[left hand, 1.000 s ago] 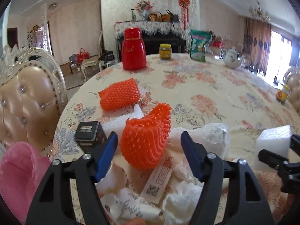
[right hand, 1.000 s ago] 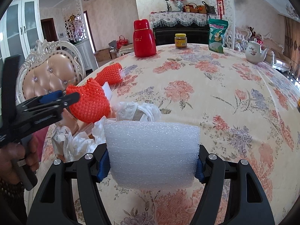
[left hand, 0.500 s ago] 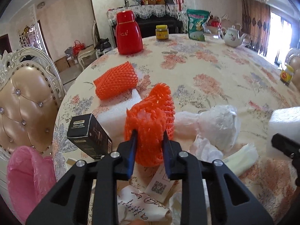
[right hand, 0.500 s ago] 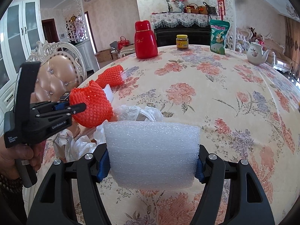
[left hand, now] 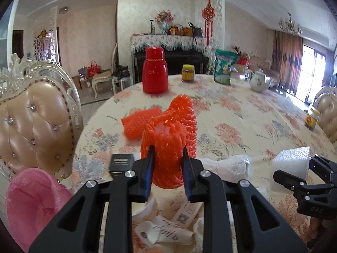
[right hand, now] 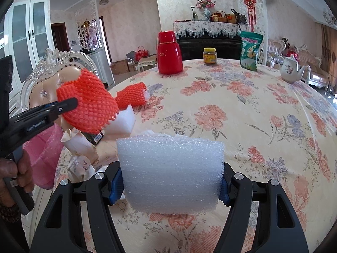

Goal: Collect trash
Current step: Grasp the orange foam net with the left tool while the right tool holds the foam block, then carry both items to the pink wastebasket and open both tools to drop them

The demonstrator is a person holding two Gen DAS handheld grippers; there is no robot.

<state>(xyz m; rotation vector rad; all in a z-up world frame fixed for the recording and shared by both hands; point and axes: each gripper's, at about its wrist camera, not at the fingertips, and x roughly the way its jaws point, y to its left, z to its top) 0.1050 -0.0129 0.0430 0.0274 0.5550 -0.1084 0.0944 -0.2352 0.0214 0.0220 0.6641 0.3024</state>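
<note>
The left tool [left hand: 168,169] is clenched on the lower half of an orange foam-net fruit sleeve [left hand: 168,143], whose long axis stands nearly upright, its open top leaning away from the camera. A second ago the pads stood wide on either side of this sleeve as it lay among the litter; now it hangs clear of the floral-cloth counter [left hand: 242,116]. Below it lie crumpled white paper scraps [left hand: 162,229], a small black box [left hand: 122,162] and a white plastic bag [left hand: 229,166]. A pink plastic bag [left hand: 31,202] sits at the counter's near left edge; its contents cannot be seen. The right tool [right hand: 169,184] grips a white foam-wrap block [right hand: 170,175] crosswise, unchanged. Farther off lies a second orange net sleeve [left hand: 141,122], flat, then a red thermos jug [left hand: 155,70].
</note>
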